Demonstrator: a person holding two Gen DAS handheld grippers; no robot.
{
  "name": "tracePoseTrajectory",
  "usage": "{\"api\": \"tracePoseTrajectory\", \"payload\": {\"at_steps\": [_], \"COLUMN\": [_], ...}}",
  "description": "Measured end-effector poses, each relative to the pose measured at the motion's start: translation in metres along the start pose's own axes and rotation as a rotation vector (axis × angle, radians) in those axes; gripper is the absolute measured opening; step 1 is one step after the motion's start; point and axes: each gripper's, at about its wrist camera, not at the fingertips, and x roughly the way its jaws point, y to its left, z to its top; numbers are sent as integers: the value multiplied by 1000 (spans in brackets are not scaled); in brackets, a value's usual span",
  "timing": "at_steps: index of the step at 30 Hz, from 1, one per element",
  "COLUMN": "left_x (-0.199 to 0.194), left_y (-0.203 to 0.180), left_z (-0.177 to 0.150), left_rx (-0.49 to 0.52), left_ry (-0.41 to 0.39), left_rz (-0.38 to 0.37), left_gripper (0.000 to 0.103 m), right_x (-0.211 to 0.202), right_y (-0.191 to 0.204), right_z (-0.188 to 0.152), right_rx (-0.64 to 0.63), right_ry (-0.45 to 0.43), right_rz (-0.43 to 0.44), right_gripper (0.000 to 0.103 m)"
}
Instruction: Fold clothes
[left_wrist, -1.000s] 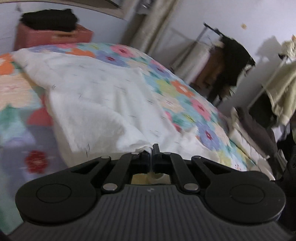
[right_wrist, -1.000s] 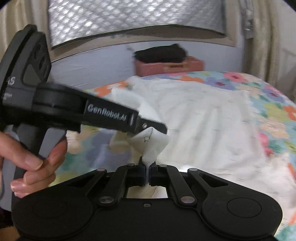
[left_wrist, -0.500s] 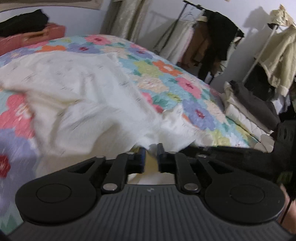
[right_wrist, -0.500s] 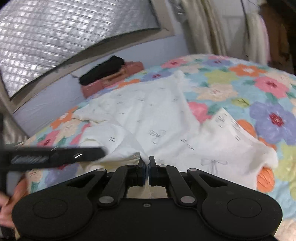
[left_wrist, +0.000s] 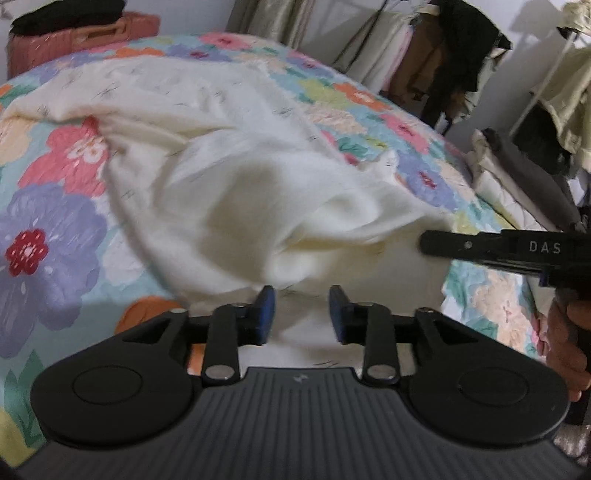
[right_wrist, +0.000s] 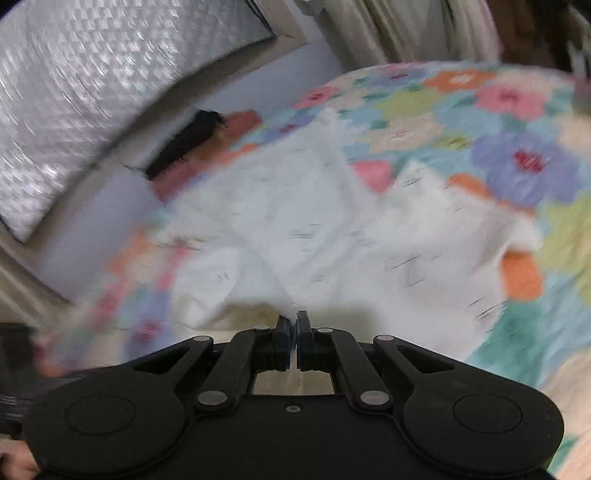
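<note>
In the left wrist view, a cream-white garment speckled with small dark marks is lying rumpled across the middle of the bed, which is wearing a bright floral quilt. The cloth is bunching into soft folds toward the bed's near edge, with a raised hump just ahead of the left gripper. Its blue-padded fingers are standing apart, holding nothing. The right gripper is reaching in from the right, its tip against the garment's near fold.

In the right wrist view, which is motion-blurred, the same garment is spreading over the bed. The right gripper is pinching a peak of the fabric, fingers pressed together.
</note>
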Motion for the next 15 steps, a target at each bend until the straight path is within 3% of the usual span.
{"api": "tracePoseTrajectory", "payload": {"at_steps": [5,9,12,15], "left_x": [9,14,20,30], "left_y": [-13,-32,-45,-59], "left_z": [-2,-4,-10,-19], "left_rx": [25,52,62,149], "left_ry": [23,47,104,112], "left_rz": [-6,-60,-135,-84], "left_gripper": [41,42,56,57], "right_x": [-7,-20,-20,-9], "right_y": [-11,-14,-10,-18], "right_z": [0,-4,-9,-6], "right_rx": [48,57,50,79], "right_ry": [7,2,16,41], "right_rz": [-13,2,6,22], "right_gripper": [2,2,2,2]}}
